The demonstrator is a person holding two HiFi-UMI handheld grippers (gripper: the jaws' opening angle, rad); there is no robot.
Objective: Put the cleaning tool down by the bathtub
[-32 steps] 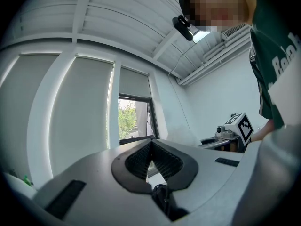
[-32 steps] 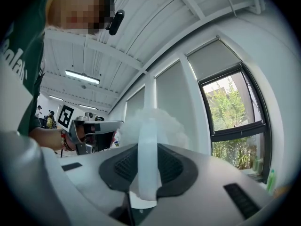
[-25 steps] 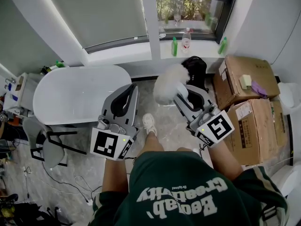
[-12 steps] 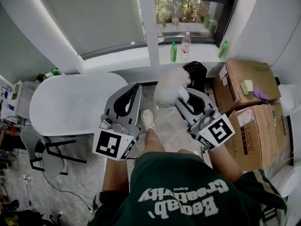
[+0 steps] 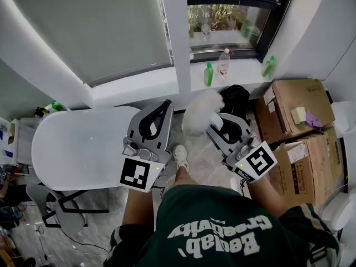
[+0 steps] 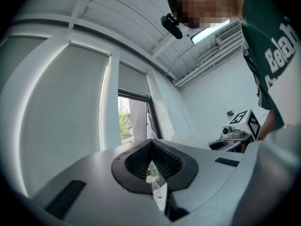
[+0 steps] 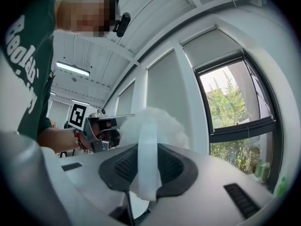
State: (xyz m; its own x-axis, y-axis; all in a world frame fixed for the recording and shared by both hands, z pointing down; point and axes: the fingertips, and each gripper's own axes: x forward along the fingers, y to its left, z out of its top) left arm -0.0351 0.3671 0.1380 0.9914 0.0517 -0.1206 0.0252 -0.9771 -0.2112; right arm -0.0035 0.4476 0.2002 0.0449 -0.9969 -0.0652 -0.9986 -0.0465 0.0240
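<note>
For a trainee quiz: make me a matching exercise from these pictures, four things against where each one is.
1 fluffy cleaning tool
2 bathtub
3 cardboard boxes
4 clear bottle

A on the window sill
B in the right gripper
C at the person's left
D at the person's right

Pairs: 1-B, 2-C, 3-D, 4-A

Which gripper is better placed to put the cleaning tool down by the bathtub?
Right. The right gripper holds the cleaning tool by its handle. The left gripper is nearer the bathtub, but it is shut and empty.
</note>
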